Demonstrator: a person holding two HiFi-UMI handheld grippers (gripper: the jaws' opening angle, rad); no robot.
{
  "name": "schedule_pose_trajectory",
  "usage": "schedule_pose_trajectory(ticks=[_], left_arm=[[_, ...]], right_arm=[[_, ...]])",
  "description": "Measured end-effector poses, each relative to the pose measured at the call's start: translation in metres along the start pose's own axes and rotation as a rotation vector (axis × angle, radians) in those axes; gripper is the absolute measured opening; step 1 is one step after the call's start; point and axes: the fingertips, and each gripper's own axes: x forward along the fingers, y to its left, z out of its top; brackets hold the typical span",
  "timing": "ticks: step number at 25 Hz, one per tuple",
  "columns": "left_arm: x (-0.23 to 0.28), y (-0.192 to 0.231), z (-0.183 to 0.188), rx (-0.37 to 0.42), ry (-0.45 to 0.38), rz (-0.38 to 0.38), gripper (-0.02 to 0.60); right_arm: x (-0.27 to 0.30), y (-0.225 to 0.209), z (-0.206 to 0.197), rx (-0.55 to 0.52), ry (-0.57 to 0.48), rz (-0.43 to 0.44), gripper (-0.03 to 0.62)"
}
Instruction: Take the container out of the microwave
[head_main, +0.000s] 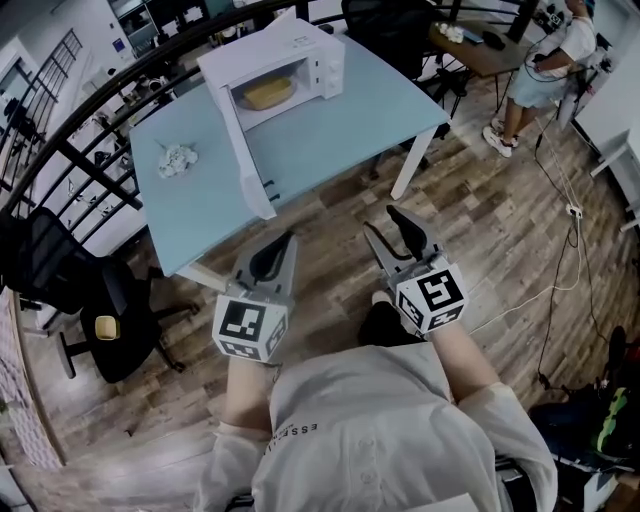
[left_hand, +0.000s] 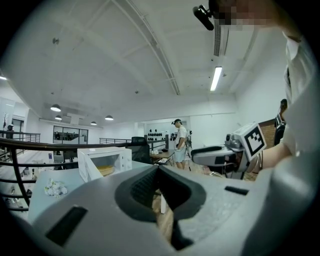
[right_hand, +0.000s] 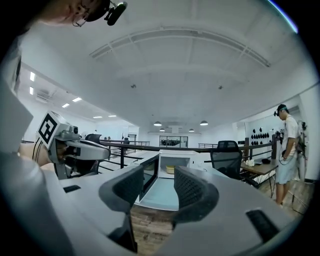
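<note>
1. The container is sitting inside the microwave, top centre of the head view. The cavity roof is cutting off its back part, so I can't tell whether it's carrying a lid.
2. In the right gripper view it's showing only as a small yellow sliver. In the left gripper view it's a blurry tan patch.
3. It's looking low, rounded, yellowish and smooth. Its long axis is lying across the cavity, parallel to the opening, which is facing the lower left of the head view.
4. The microwave is a white box, and its door is hanging wide open over the light-blue table.
5. My left gripper is sitting low centre with its ribbed black pads pressed together and nothing in them.
6. My right gripper is standing with its jaws apart, gripping nothing; only floor and table edge are showing through the gap. Both grippers are hanging well apart from the microwave.
</note>
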Motion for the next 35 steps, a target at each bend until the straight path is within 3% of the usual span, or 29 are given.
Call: schedule_pose_trajectory(ticks=[6, 16, 21, 27, 35], left_arm=[[0.072, 0.003, -0.007, -0.016, 0.035, 0.045, -0.006], [0.233, 0.032, 0.014, -0.083, 0.066, 0.224, -0.006], [0.288, 0.046, 0.019, -0.092, 0.082, 0.304, -0.006], [0.318, 0.084, 0.003, -0.135, 0.117, 0.388, -0.006], [0.343, 0.177, -0.003, -0.162, 0.09, 0.456, -0.006]], right_arm=[[0.045, -0.06, -0.018, 0.001, 0.037, 0.103, 0.184], [0.145, -0.204, -0.029, -0.048, 0.109, 0.326, 0.184], [0.189, -0.254, -0.034, -0.073, 0.133, 0.411, 0.184], [0.25, -0.272, -0.049, -0.087, 0.191, 0.513, 0.184], [0.351, -0.247, -0.059, -0.179, 0.266, 0.645, 0.184]])
